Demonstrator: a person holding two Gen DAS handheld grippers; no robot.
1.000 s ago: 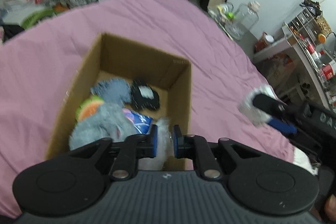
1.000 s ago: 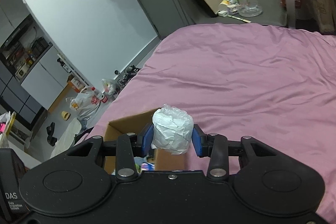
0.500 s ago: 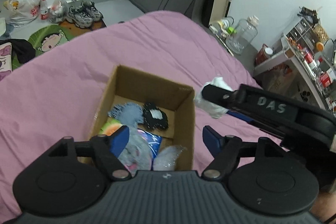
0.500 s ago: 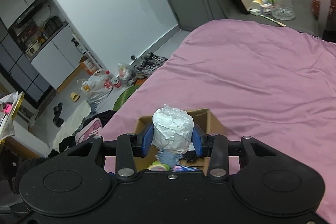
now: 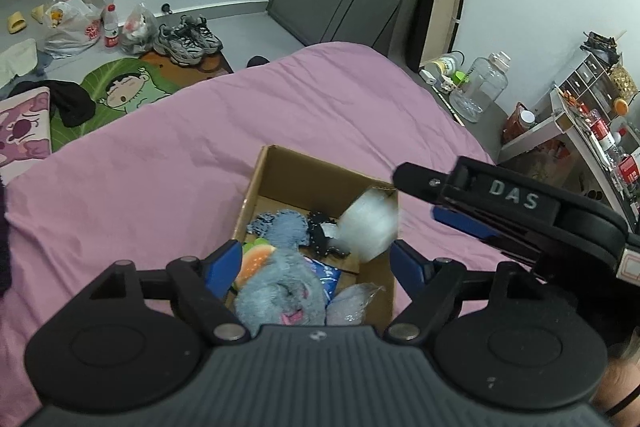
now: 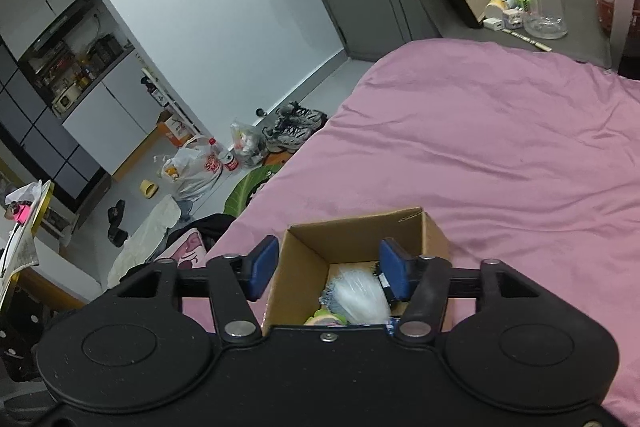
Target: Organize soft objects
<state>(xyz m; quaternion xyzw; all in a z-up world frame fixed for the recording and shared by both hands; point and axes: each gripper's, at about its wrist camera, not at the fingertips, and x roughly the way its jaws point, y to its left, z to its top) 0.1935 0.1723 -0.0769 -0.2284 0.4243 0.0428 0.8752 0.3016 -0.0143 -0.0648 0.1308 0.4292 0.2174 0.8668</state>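
Note:
An open cardboard box (image 5: 312, 175) sits on the pink bed (image 5: 160, 163); it also shows in the right wrist view (image 6: 356, 227). Inside lie a grey plush (image 5: 280, 287), a blue knitted piece (image 5: 286, 229), a black item (image 5: 322, 237) and an orange-green toy (image 5: 254, 259). A white wrapped bundle (image 5: 370, 225) is blurred, in the air inside the box's right side; it also shows in the right wrist view (image 6: 362, 297). My left gripper (image 5: 316, 263) is open above the box's near end. My right gripper (image 6: 328, 273) is open and empty over the box.
The floor beyond the bed holds sneakers (image 5: 188, 41), plastic bags (image 5: 72, 25), a green cartoon mat (image 5: 116, 95) and a pink cushion (image 5: 22, 131). A clear jug (image 5: 482, 87) and a cluttered shelf (image 5: 592, 123) stand to the right of the bed.
My right gripper carried the white bundle over the box, opened and let it go; the bundle is dropping in. My left gripper opened and drew back from the box.

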